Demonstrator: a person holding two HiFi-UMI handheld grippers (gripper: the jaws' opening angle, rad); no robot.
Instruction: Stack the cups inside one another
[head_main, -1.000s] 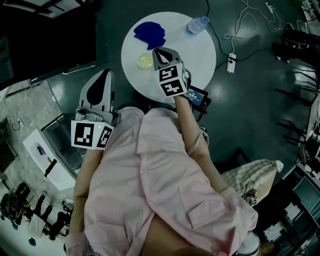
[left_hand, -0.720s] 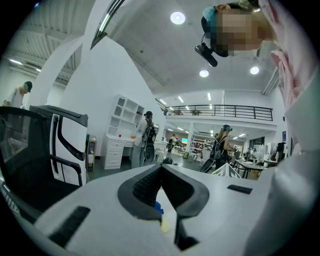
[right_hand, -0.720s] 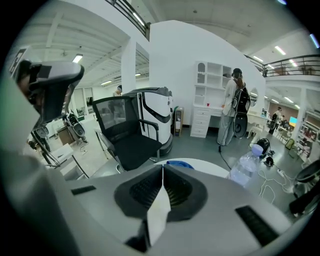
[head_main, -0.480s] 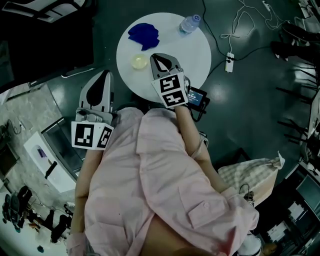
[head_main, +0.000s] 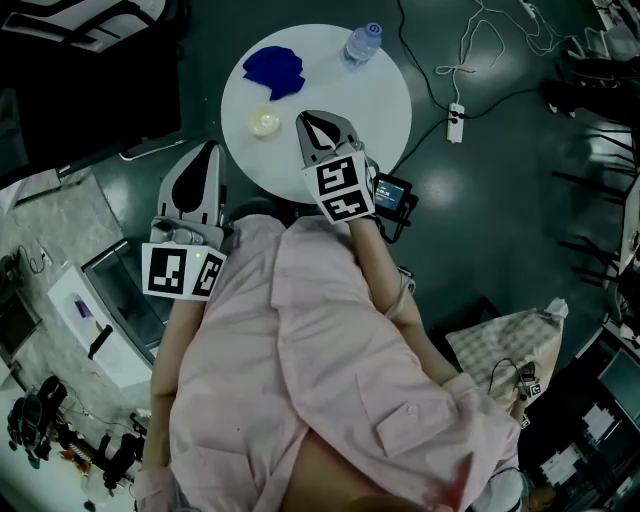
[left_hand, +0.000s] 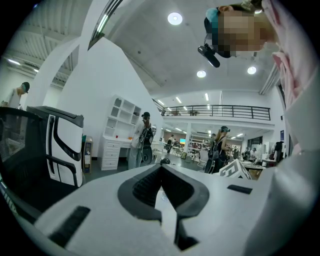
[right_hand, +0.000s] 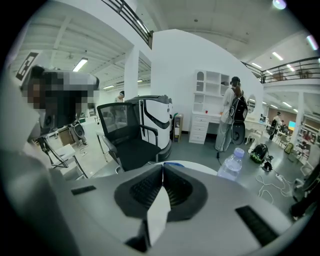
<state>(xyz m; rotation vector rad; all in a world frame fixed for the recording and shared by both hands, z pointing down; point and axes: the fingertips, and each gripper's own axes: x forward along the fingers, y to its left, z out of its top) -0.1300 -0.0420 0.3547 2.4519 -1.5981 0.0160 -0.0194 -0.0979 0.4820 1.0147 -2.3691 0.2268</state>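
Note:
A small pale yellow cup (head_main: 264, 123) stands on the round white table (head_main: 365, 100), left of centre. Behind it lies a blue item (head_main: 273, 70) whose shape I cannot make out; its edge (right_hand: 172, 163) shows just over the jaws in the right gripper view. My right gripper (head_main: 318, 118) hangs over the table's near part, to the right of the pale cup and apart from it. Its jaws (right_hand: 162, 167) are shut with nothing between them. My left gripper (head_main: 210, 148) is off the table's left side, over the floor. It points roughly level, jaws (left_hand: 161, 167) together and empty.
A clear water bottle (head_main: 362, 42) stands at the table's far edge, also seen as the bottle (right_hand: 232, 166) in the right gripper view. A small device with a lit screen (head_main: 392, 192) sits by the near right edge. A power strip (head_main: 456, 126) and cables lie on the floor. A black office chair (right_hand: 127, 137) stands beyond the table.
The right gripper has drawn away from the pale cup, which now lies further to its left. The table has slid left in the head view. The left gripper keeps its place in view.

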